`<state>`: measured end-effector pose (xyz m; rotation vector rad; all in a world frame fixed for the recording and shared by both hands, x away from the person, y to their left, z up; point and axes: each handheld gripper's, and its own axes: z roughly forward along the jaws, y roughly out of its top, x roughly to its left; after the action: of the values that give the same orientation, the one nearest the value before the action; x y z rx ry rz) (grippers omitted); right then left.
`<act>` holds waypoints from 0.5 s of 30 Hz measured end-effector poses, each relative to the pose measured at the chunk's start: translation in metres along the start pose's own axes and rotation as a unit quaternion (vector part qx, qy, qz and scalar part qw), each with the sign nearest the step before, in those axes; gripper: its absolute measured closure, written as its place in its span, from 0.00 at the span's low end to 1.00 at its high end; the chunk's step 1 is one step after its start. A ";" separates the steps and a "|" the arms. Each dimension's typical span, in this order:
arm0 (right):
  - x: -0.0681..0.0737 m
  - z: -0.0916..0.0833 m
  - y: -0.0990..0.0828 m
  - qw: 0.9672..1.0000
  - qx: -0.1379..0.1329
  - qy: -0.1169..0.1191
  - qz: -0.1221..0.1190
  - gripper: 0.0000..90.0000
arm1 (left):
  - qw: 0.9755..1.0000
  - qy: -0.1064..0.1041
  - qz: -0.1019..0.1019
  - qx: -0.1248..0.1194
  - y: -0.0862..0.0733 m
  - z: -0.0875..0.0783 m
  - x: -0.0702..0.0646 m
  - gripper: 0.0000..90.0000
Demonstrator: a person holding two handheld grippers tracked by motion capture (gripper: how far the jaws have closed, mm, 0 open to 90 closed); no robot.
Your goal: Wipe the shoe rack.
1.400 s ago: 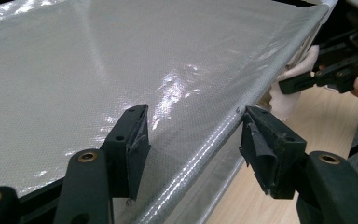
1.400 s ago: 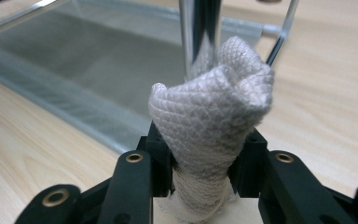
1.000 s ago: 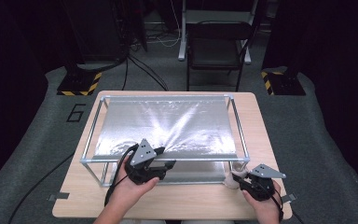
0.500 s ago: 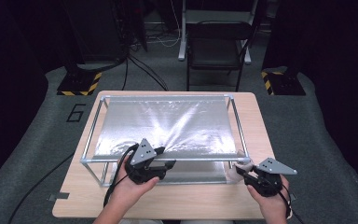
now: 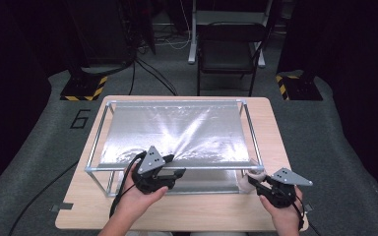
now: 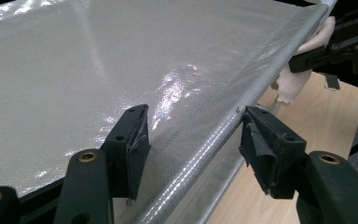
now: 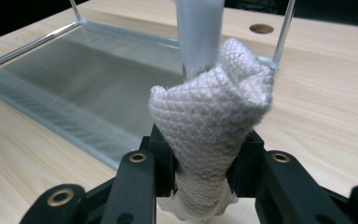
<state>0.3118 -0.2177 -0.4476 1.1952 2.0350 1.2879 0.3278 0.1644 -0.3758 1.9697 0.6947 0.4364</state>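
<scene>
at the near right corner of the light wooden table (image 5: 211,216), the right gripper (image 5: 254,183) clenches a crumpled white quilted cloth (image 7: 212,121) against the corner post of the silver metal-tube frame rack (image 5: 170,168). the left gripper (image 6: 193,135) straddles the rack's near rail with jaws released, one over the shiny grey mesh sheet (image 5: 177,130) stretched toward the far edge.

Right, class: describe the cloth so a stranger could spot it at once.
Start at the wooden table and find the metal-framed rack. At its near right corner post, the right gripper clamps a bunched white cloth, the one soft, quilted thing there.
</scene>
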 end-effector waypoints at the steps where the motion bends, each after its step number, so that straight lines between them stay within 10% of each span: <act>1: 0.000 0.002 -0.003 1.000 0.002 -0.001 0.001 0.75 | 1.000 -0.001 0.000 -0.001 0.000 0.000 0.000 0.46; 15: -0.005 0.029 -0.041 0.999 0.048 -0.001 0.021 0.76 | 1.000 -0.001 0.001 0.000 0.000 0.000 0.000 0.46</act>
<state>0.3185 -0.2150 -0.4979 1.2868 2.1029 1.2199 0.3276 0.1645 -0.3758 1.9708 0.6916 0.4342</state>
